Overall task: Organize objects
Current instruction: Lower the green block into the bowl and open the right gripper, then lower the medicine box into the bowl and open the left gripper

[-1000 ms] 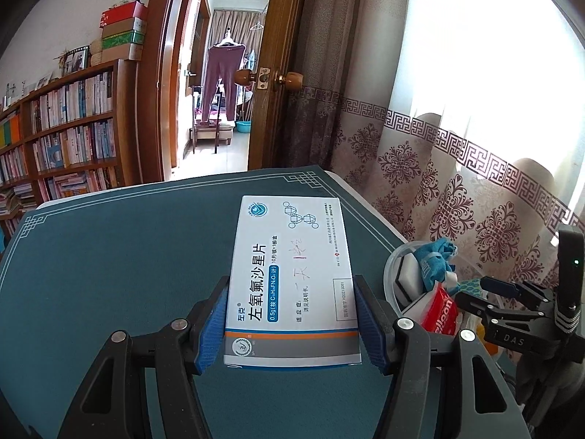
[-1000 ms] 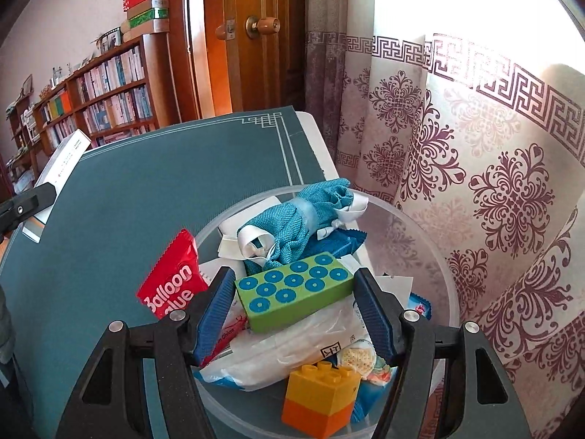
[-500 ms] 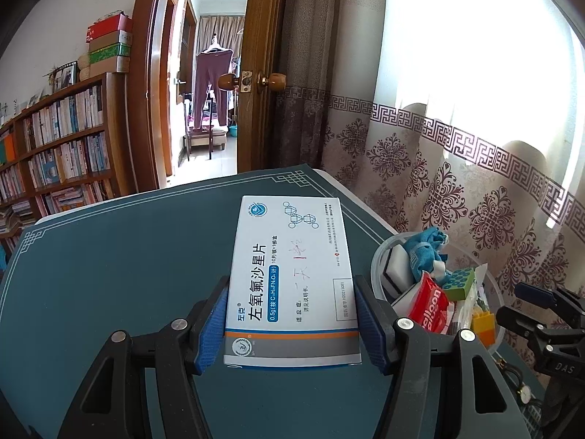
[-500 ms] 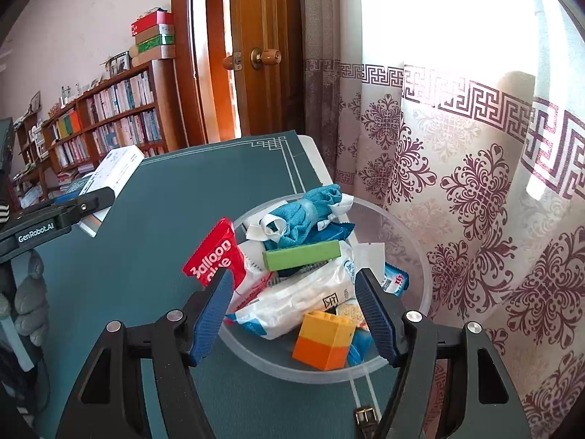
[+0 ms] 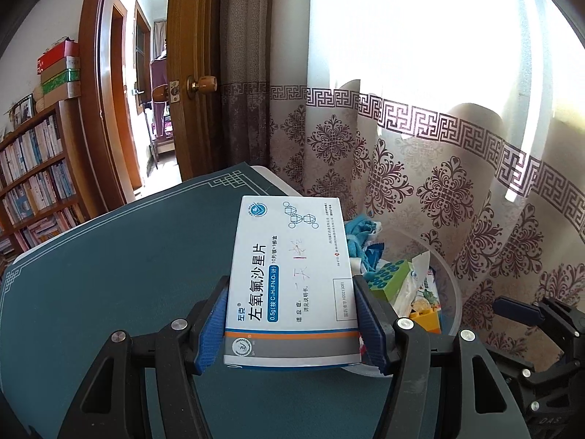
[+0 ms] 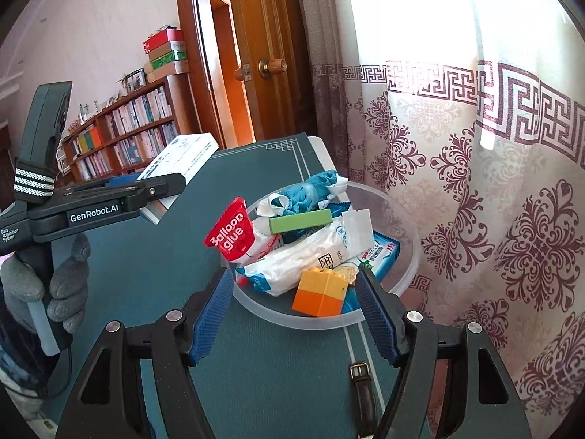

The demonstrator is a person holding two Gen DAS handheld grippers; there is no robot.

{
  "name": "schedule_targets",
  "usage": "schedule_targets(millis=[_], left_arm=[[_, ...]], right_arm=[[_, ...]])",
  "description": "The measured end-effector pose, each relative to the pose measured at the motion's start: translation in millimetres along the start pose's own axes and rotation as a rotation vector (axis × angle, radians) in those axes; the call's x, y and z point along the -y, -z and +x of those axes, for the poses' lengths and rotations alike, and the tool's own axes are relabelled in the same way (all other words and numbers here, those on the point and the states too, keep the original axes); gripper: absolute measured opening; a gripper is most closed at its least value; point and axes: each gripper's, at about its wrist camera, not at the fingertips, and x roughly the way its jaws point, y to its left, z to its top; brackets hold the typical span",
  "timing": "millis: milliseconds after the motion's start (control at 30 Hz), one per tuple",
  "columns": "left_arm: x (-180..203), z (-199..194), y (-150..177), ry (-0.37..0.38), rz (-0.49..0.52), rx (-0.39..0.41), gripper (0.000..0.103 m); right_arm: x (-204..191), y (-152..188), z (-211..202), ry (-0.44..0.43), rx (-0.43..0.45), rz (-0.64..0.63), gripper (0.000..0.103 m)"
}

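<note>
My left gripper (image 5: 292, 323) is shut on a white medicine box (image 5: 290, 274) with blue Chinese print, held above the dark green table mat, just left of a clear plastic bowl (image 5: 451, 292). In the right wrist view the box (image 6: 182, 162) and left gripper (image 6: 153, 188) hang left of the bowl (image 6: 402, 234). The bowl holds a green block (image 6: 301, 221), an orange-yellow brick (image 6: 321, 292), a red balloon-glue packet (image 6: 232, 234), a blue cloth (image 6: 310, 192) and white packets. My right gripper (image 6: 296, 314) is open and empty, at the bowl's near rim.
A brown watch strap (image 6: 363, 395) lies on the mat near the right gripper. A patterned curtain (image 6: 493, 183) hangs close behind the bowl at the table's right edge. A bookshelf (image 6: 128, 128) and open wooden door (image 6: 263, 55) stand beyond the table.
The right gripper let go of the green block into the bowl and pulled back, open. The left gripper carried the medicine box right, toward the bowl.
</note>
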Motion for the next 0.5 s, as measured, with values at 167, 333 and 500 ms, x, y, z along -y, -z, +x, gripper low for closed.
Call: schedule_targets(millis=[167,333,500], left_arm=[[32,17,-12,0.041,0.044,-0.031,0.066],[57,39,-21,0.067,0.09,-0.071,0.066],[73,56,-27,0.097,0.117,-0.102,0.066]], right_arm=[[12,10,-8,-0.002,0.006,-0.012,0.071],[24,15,-13,-0.017,0.017,-0.005,0.071],[29,18,-17,-0.033,0.029,0.0,0.071]])
